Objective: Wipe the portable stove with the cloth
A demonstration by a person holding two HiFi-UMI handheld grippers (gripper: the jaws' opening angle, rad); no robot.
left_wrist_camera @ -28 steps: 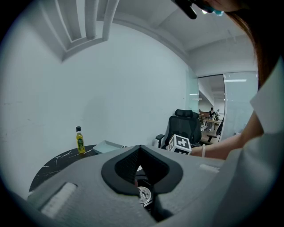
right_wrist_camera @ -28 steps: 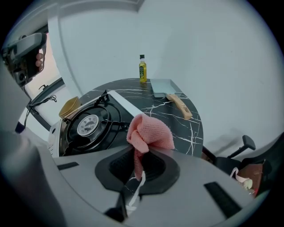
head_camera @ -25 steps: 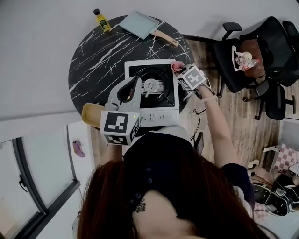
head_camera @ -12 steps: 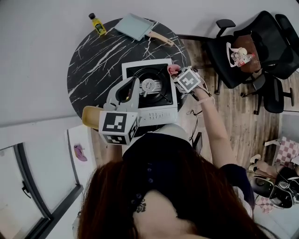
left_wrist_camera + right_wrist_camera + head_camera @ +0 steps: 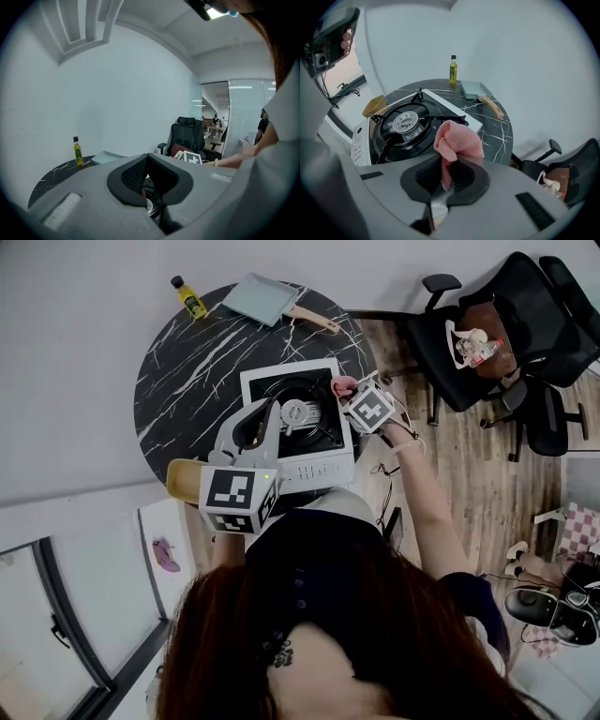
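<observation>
Right gripper [image 5: 450, 164] is clamped on the pink mesh cloth [image 5: 458, 138], which bunches up out of the jaws. Over the last second it slides from the back-right corner of the portable stove [image 5: 298, 465] a little inward and nearer along the right rim, so the cloth now sits beside the black pan support, short of the burner [image 5: 404, 122]. I can't tell whether it touches the top. Left gripper [image 5: 251, 427] hangs over the stove's left side, unmoved, jaw tips together with nothing between them. Stove sits at the near edge of the round marble table [image 5: 187, 362]. Judgement: wiping is only starting, since most of the top plate and the front panel are not covered yet.
</observation>
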